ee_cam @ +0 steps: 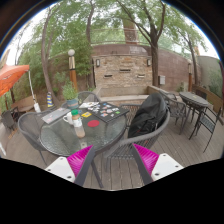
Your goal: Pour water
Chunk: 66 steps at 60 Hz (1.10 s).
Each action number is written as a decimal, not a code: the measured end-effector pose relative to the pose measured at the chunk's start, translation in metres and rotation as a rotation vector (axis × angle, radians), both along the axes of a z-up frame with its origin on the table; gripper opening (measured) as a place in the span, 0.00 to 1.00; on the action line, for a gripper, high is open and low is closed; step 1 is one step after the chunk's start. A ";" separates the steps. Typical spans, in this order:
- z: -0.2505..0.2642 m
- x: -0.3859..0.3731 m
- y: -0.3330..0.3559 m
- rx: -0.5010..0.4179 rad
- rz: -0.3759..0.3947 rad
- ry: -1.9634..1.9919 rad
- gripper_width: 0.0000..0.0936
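Observation:
A round glass table (60, 140) stands on a wooden deck, well beyond my fingers. On it a small bottle (77, 122) stands upright, with a cup-like object (69, 112) just behind it. My gripper (113, 160) is open and empty, its magenta pads (80, 158) wide apart, far short of the table. Between the fingers I see only deck boards and chair legs.
A metal chair (143, 122) with a dark garment on its back stands between me and the table's right side. Papers and small coloured items (100, 113) lie on the table. More chairs and a table (196, 103) stand to the right. An orange umbrella (10, 78) is at the left.

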<state>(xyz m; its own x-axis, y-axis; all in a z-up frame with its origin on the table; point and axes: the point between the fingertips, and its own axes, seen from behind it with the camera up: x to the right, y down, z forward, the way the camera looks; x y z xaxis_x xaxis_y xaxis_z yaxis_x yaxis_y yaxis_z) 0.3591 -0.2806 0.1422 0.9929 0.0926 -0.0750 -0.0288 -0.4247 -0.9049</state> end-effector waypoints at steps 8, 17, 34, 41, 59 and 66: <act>0.011 -0.006 0.003 0.011 -0.024 -0.030 0.88; 0.009 -0.034 0.011 0.012 -0.052 -0.057 0.88; -0.003 -0.161 0.065 0.016 -0.027 -0.039 0.88; -0.024 -0.190 0.121 0.057 0.008 -0.053 0.87; -0.064 -0.226 0.259 0.166 0.019 -0.001 0.86; -0.060 -0.239 0.290 0.216 0.041 0.022 0.81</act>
